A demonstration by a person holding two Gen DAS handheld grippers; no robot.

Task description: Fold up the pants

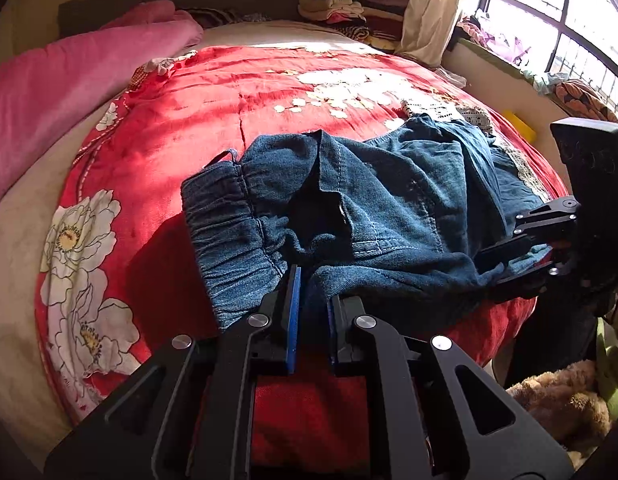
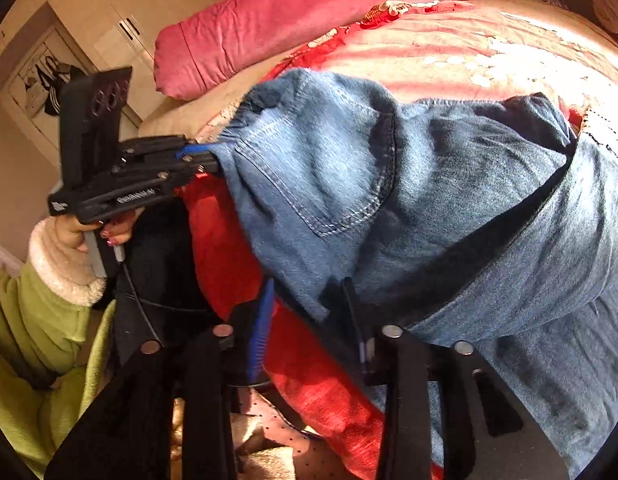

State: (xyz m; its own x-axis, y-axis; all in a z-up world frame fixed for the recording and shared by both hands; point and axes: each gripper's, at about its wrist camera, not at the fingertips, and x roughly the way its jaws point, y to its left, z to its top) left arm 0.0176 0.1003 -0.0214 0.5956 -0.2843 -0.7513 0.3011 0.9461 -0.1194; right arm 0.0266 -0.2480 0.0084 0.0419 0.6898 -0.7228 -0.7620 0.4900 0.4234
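Observation:
Blue denim pants (image 1: 389,208) lie bunched on the red floral blanket (image 1: 229,112), with the elastic waistband at the left. My left gripper (image 1: 311,284) sits at the near edge of the waistband, jaws narrowly apart with denim between the blue pads. It also shows in the right wrist view (image 2: 205,156), clamped on the waistband edge. My right gripper (image 2: 309,300) has its jaws apart around a fold of the pants (image 2: 429,200). In the left wrist view it (image 1: 505,256) grips the pants' right edge.
A pink quilt (image 1: 69,88) lies along the far left of the bed. Folded clothes (image 1: 341,4) are stacked by the headboard. A window (image 1: 549,12) is at the right. A brown plush toy (image 1: 561,400) lies below the bed edge.

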